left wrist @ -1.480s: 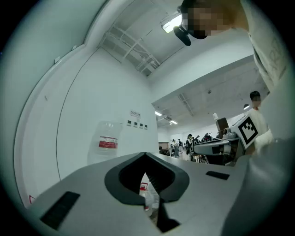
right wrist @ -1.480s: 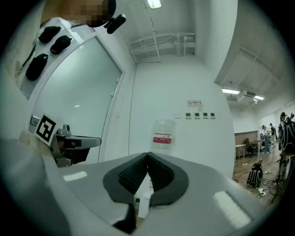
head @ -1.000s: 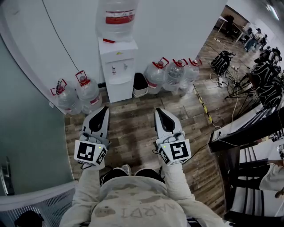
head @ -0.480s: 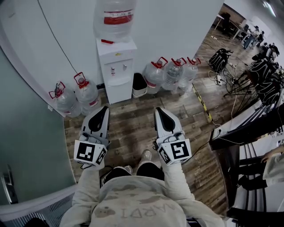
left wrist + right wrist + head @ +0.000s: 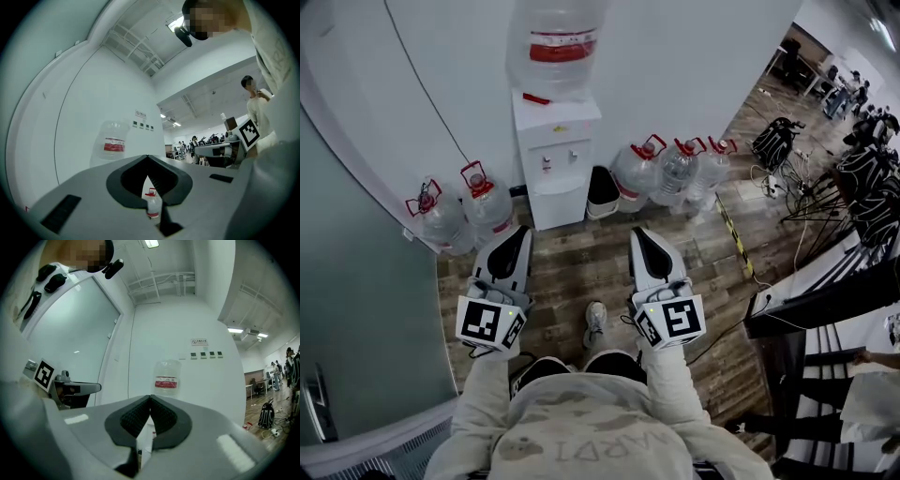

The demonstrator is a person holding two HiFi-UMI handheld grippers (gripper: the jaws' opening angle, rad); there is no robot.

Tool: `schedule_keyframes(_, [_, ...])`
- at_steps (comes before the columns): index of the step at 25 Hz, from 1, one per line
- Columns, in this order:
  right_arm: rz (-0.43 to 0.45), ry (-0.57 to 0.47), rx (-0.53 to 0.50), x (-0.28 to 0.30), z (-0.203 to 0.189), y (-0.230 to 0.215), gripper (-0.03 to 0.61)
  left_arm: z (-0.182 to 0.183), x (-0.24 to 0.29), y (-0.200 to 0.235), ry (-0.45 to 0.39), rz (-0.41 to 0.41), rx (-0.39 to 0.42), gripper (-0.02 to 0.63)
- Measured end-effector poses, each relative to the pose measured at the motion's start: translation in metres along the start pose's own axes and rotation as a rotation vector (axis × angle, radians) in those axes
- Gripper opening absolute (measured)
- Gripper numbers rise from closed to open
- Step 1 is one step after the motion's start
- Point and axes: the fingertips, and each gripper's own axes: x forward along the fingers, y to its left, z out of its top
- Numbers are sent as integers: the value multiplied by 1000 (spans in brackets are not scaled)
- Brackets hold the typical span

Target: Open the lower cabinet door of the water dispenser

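Wood-plank floor is running up to a white wall, and the dispenser is standing against that wall, well ahead of the person. At far left a glass partition is closing off the corner. Beside it, two jugs with red caps are sitting on the floor at the foot of the wall.

The left hand-held gripper is hovering over the floor and pointing toward the wall. In its own view its jaws are pressed together at the tips, pinching nothing.

The dispenser is carrying a big bottle upside down on top. Its door is making up the lower front and is looking flush and closed, well apart from both grippers. Below, between the two grippers, a shoe is stepping forward on the planks. A black bin is sitting just right of the dispenser.

The right hand-held gripper is hovering level with the left one and pointing the same way. Its jaws are likewise pressed together with nothing between them.

Right of the bin, three more jugs are lining the wall. Yellow-and-black tape is crossing the floor beyond them, and dark bags are lying farther right.
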Motion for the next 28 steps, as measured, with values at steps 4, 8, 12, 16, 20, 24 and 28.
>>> schedule_keyframes(4, [29,4,-8,37,-5,-22,9,-4,35,18,-6,24,3,2])
schedule_keyframes(8, [56,10,-10,73,-8,-49,9,-8,71,33,-7,56,2,2])
schedule_keyframes(12, [91,13,-12,108,-12,-74,9,-11,105,47,-8,86,7,2])
schedule_keyframes(16, [126,14,-12,138,-17,-98,9,-17,137,55,-3,111,10,2])
schedule_keyframes(20, [162,14,-11,164,-22,-121,9,-22,166,61,5,140,15,2])
schedule_keyframes(24, [193,11,-10,185,-27,-141,9,-25,191,66,5,169,23,2])
schedule_keyframes(28, [221,12,-9,200,-34,-156,9,-29,208,71,2,196,29,2])
